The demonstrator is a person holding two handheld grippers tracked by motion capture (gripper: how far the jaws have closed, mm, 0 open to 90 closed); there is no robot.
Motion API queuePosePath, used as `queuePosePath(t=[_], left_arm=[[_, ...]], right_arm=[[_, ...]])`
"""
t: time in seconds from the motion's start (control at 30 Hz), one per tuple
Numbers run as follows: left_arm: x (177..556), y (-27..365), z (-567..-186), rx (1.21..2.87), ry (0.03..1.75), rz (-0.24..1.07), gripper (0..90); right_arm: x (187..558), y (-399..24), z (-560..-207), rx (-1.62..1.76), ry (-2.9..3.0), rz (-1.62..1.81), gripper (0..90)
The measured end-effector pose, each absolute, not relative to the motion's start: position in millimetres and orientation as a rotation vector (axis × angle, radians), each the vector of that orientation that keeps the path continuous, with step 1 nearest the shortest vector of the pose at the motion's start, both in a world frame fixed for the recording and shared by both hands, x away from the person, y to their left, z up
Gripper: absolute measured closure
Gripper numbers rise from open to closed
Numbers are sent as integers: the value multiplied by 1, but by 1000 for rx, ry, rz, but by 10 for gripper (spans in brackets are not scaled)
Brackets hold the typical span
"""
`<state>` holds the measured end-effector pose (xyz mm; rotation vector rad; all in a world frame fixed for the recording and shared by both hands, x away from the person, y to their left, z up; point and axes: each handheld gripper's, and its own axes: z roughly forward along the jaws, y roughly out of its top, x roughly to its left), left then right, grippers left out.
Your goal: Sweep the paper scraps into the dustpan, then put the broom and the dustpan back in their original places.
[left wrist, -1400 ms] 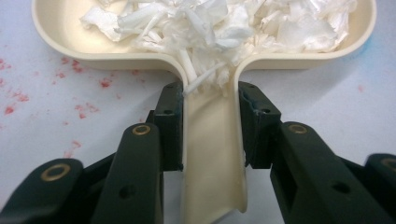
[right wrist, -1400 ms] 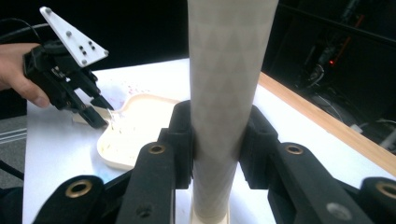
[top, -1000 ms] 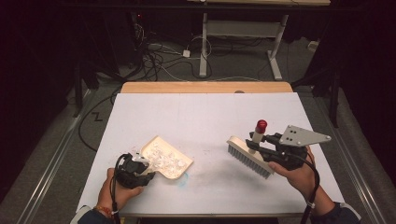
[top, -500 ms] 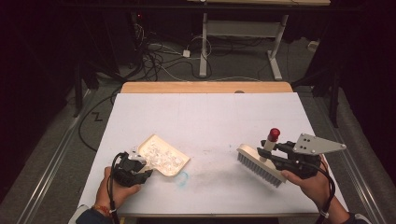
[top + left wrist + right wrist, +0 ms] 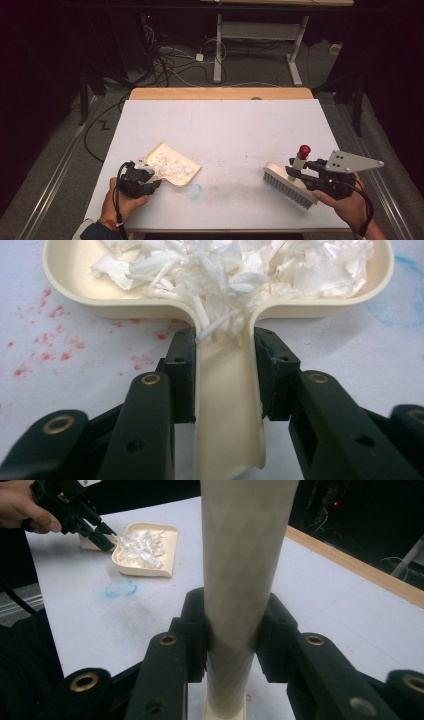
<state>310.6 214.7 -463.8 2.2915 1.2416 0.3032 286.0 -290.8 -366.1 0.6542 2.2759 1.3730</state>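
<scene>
White table (image 5: 220, 125) centre bare | left gripper (image 5: 141, 181) jaws clamp dustpan (image 5: 172, 167) handle | right gripper (image 5: 312, 177) jaws clamp brush (image 5: 290, 184) near front-right edge

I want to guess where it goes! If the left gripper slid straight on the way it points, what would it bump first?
Nothing new: the left gripper already clamps the dustpan handle. Straight ahead lies its heap of white scraps.

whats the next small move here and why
Probably set the brush down on the table: the paper scraps already lie in the dustpan, which the left gripper holds by its handle, and the right gripper holds the brush well aside.
</scene>
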Motion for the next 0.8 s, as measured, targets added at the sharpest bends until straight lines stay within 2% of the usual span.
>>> queuePosePath(t=[0.8], left_arm=[[340,232,-464,2136,1427,404,634]], right_arm=[[283,-322,-366,701,2372,1399,703]])
